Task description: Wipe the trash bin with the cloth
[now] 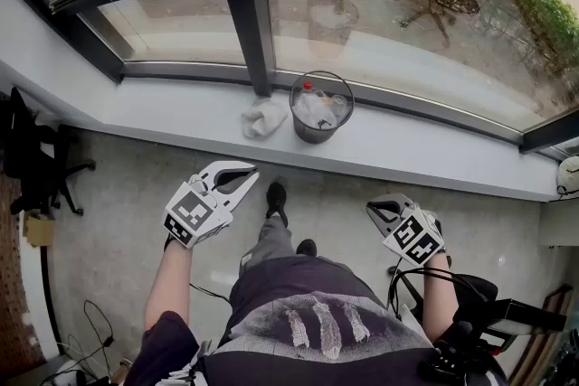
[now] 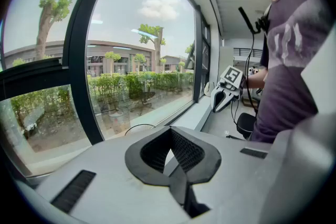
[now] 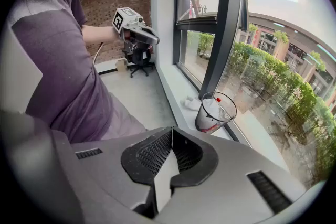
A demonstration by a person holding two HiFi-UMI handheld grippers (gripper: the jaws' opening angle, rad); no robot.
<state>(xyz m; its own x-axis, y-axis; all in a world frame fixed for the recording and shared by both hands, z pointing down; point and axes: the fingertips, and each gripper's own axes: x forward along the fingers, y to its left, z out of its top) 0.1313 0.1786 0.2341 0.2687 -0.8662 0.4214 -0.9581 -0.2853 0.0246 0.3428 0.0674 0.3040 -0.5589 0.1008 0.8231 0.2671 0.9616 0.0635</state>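
- Window sill (image 1: 163,116): pale, long, running under the glass. Carries the bin and the cloth, apparently to put both within reach of a standing person.
- Trash bin (image 1: 321,107): dark, round, small. Set on the sill at the foot of the dark window post. Upright, mouth pointing up, long axis vertical. Holds whitish contents and something red-capped. Side wall exposed all round, probably so the outside can be wiped without lifting.
- Left gripper (image 1: 251,178): held over the floor, well short of the sill, aimed toward the cloth. Jaws together, nothing between them.
- Right gripper (image 1: 372,211): lower and nearer the body, tipped steeply down. Jaws closed tip to tip, empty. Judged a waiting posture for both; wiping not yet begun.
- Cloth (image 1: 263,117): white, crumpled in a heap with no clear long axis. Lying on the sill just beside the bin, on the left in the head view; contact with the bin not clear. Likely left there for an easy pick-up.
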